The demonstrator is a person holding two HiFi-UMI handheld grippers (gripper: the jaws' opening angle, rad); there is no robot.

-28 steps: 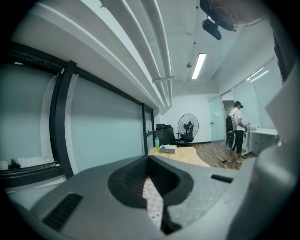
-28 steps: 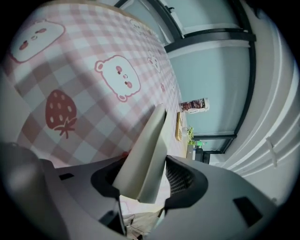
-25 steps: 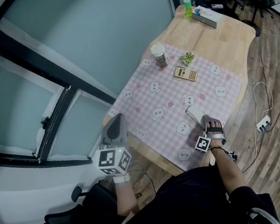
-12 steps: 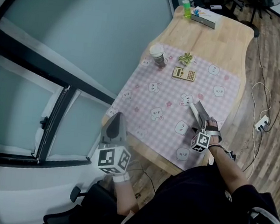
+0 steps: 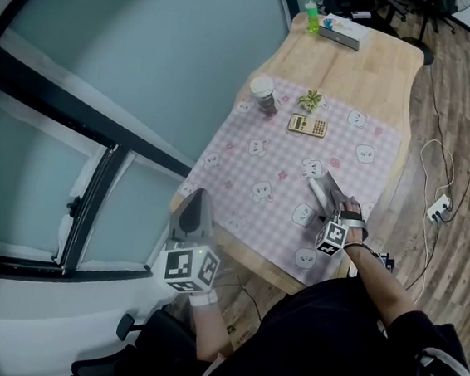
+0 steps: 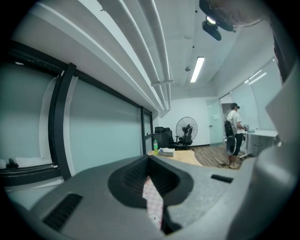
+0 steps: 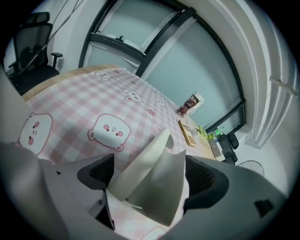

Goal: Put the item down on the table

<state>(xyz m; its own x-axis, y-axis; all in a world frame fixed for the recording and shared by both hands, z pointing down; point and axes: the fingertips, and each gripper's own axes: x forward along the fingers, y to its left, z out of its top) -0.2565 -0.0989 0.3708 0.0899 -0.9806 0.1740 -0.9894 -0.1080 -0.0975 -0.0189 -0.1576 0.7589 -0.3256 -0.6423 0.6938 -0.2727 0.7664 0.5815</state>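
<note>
Setting pale flat item (image 5: pixel 322 187) on checked cloth (image 5: pixel 263 157) near the table's (image 5: pixel 373 64) front edge.
Has just been spreading right tongs (image 7: pixel 152 174) wide around it to let go, leaving it leaning loose between them; holds left tongs (image 5: pixel 197 200) closed, empty, off the table beside the glass wall (image 5: pixel 148 57).
</note>
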